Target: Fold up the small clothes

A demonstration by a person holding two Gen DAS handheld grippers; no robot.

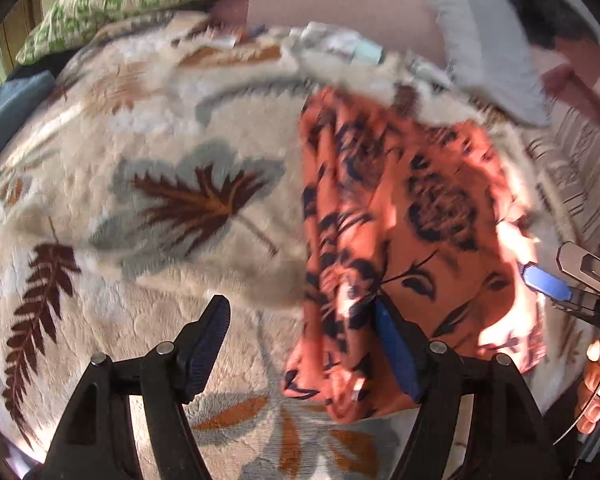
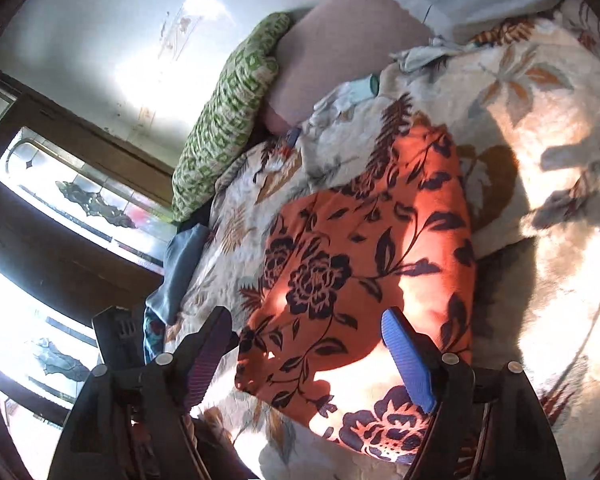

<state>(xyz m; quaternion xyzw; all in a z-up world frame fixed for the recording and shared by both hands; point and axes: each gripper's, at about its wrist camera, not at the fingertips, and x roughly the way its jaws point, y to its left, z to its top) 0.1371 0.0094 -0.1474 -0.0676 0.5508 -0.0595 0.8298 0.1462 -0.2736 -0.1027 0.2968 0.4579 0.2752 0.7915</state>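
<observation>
An orange garment with a dark flower print (image 1: 412,240) lies folded on a cream leaf-patterned blanket (image 1: 160,200); its left edge is bunched into ridges. My left gripper (image 1: 300,344) is open just above the blanket, its right finger (image 1: 396,352) lying over the garment's near left part. My right gripper shows at the right edge of the left wrist view (image 1: 548,284). In the right wrist view the garment (image 2: 360,264) lies flat and my right gripper (image 2: 308,356) is open over its near edge, holding nothing.
A green patterned pillow (image 2: 228,120) and a pink pillow (image 2: 340,48) lie at the head of the bed. Pale small clothes (image 2: 348,92) sit beyond the garment. A blue cloth (image 2: 180,268) hangs at the bed's edge by a window (image 2: 80,204).
</observation>
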